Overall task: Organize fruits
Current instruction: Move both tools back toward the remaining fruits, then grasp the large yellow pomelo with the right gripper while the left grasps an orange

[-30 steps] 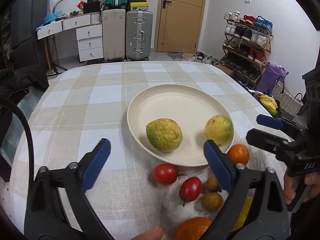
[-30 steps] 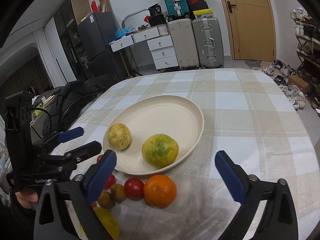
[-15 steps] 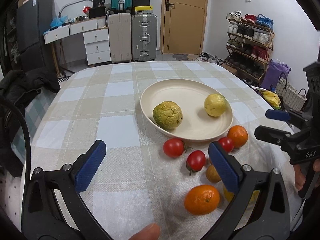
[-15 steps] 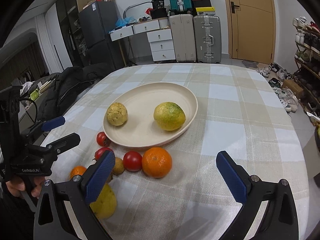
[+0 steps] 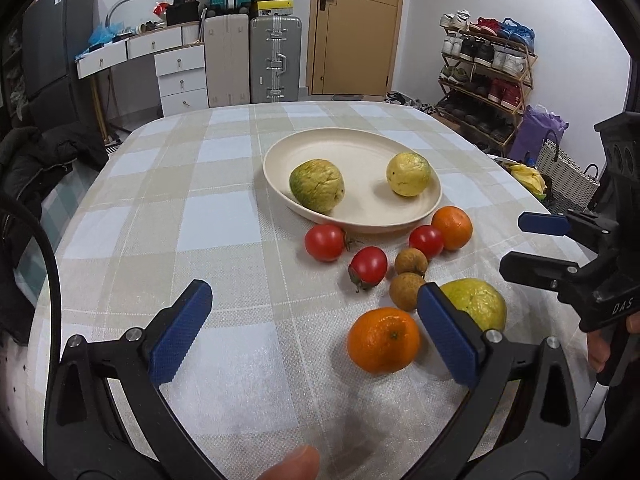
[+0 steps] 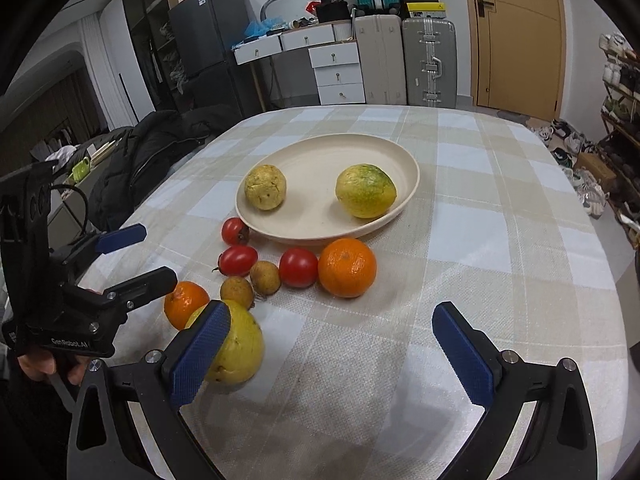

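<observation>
**Both grippers wide, nothing held; fruit split between plate and cloth**

Left gripper (image 5: 314, 332): blue pads spread far apart, hovering over the near part of the checked tablecloth (image 5: 200, 200), gripping nothing. An orange (image 5: 383, 340) lies between its pads on the cloth, closer to the right-hand pad.

Plate (image 5: 340, 148): cream, near the middle of the table. It holds two fruits, well apart: a green-yellow wrinkled fruit (image 5: 317, 186) toward its left rim and a yellow fruit (image 5: 409, 174) toward its right rim.

Loose cluster on the cloth, just in front of the plate's near rim, left to right in the left wrist view: tomato (image 5: 325, 242), second tomato (image 5: 369, 266), two small brown fruits (image 5: 411, 262) (image 5: 406, 291), third tomato (image 5: 426, 241), second orange (image 5: 452, 227). A large yellow-green fruit (image 5: 476, 304) sits nearest the table's front edge, partly behind the left gripper's right-hand pad.

Right gripper (image 6: 332, 350): pads likewise far apart, empty, above bare cloth toward the right of the cluster.
</observation>
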